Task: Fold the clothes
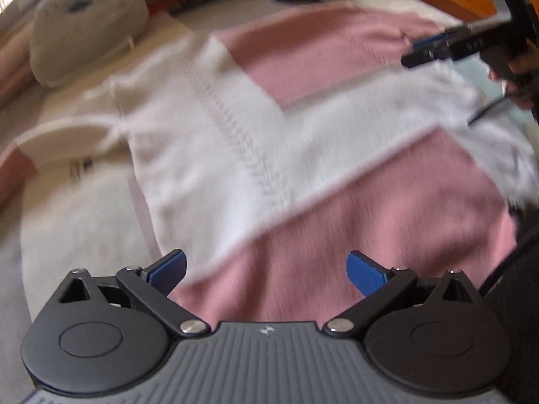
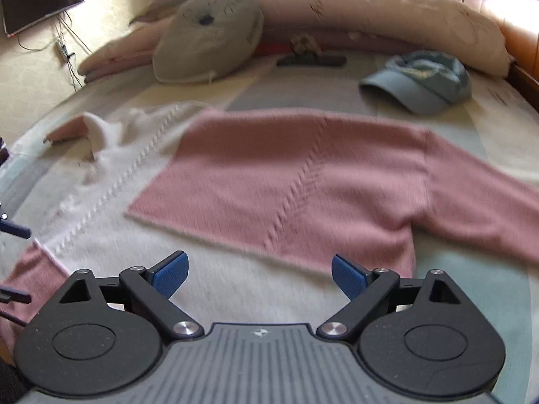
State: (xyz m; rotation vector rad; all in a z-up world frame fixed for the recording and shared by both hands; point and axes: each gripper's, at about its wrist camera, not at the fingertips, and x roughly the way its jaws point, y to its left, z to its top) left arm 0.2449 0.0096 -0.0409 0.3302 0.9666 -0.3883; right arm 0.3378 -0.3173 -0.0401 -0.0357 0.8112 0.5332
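Pink-and-white knitted sweater [image 2: 289, 181] spread flat on pale bed cover [image 2: 471, 276], one sleeve reaching toward right bed edge. Soft ribbed knit, cable seam down the middle. Left hand-held gripper [image 1: 266, 269] spread wide, empty, over pink hem. Right hand-held gripper [image 2: 259, 274] spread wide, empty. Blue-grey fabric cap [image 2: 417, 82] well apart, beyond.

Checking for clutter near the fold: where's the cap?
The cap lies on the bed, upper right in the right wrist view, beyond the sweater and before the pillows.
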